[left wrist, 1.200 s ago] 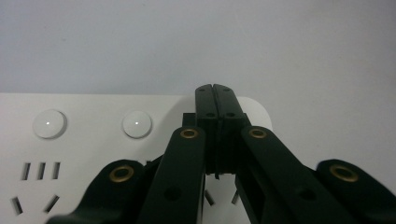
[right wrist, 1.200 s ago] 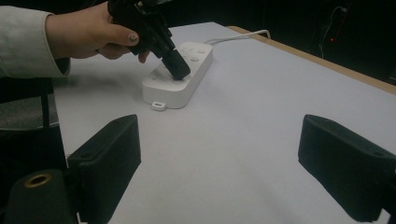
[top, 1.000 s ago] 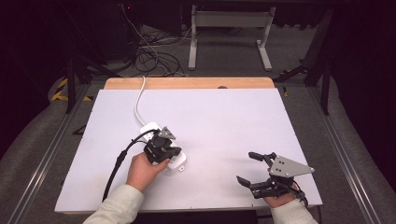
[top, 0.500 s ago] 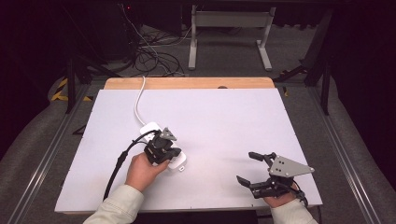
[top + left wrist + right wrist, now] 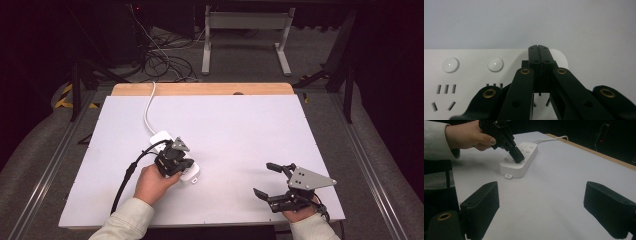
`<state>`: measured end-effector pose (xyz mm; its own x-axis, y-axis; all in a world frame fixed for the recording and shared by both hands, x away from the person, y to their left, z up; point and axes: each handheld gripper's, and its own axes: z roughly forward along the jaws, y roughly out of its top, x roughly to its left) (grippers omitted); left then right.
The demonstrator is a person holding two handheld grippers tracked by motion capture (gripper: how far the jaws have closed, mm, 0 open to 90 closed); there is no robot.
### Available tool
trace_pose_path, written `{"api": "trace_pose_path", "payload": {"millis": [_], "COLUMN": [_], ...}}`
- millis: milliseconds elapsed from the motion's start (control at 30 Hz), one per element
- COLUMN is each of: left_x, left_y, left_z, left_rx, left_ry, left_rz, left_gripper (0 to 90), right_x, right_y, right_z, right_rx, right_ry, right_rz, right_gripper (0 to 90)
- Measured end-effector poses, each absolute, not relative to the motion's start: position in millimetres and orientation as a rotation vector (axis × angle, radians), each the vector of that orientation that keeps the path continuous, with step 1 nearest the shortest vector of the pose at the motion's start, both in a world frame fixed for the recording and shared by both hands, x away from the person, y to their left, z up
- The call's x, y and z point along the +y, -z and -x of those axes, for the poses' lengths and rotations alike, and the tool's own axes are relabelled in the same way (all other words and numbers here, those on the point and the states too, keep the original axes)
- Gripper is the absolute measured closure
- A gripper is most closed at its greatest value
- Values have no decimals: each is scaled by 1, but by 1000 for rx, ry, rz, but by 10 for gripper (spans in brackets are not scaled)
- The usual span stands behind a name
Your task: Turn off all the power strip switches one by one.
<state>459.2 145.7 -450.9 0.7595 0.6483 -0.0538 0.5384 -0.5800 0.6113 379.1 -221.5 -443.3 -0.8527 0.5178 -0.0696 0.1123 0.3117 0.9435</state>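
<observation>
Looking from the high view, the power strip [image 5: 176, 156] lies left of centre on the bench [image 5: 240, 130], with the left gripper [image 5: 176, 162] pressed onto it. The left gripper view shows jaws fully closed, empty, tips on the strip beside a round button [image 5: 495, 64]. The right gripper view shows the right gripper [image 5: 549, 202] wide open, empty. The strip looks rigid and light; grasp across its narrow sides.

Dark room, grey floor [image 5: 320, 65], cables [image 5: 165, 60], white table legs [image 5: 245, 30].

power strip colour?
White power strip, white cord; clearest in the right gripper view.
</observation>
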Motion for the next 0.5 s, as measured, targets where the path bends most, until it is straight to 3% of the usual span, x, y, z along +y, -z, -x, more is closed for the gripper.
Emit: {"api": "trace_pose_path", "payload": {"millis": [300, 500], "left_x": [141, 157], "left_y": [451, 433], "left_z": [-455, -456], "left_rx": [874, 860], "left_ry": [-291, -244], "left_rz": [-2355, -2191], "left_gripper": [900, 900], "right_x": [-221, -224], "right_y": [443, 444], "right_z": [-379, -380], "right_rx": [2225, 2221], "right_ry": [-1551, -1555], "right_rz": [-565, -574], "right_gripper": [135, 135]}}
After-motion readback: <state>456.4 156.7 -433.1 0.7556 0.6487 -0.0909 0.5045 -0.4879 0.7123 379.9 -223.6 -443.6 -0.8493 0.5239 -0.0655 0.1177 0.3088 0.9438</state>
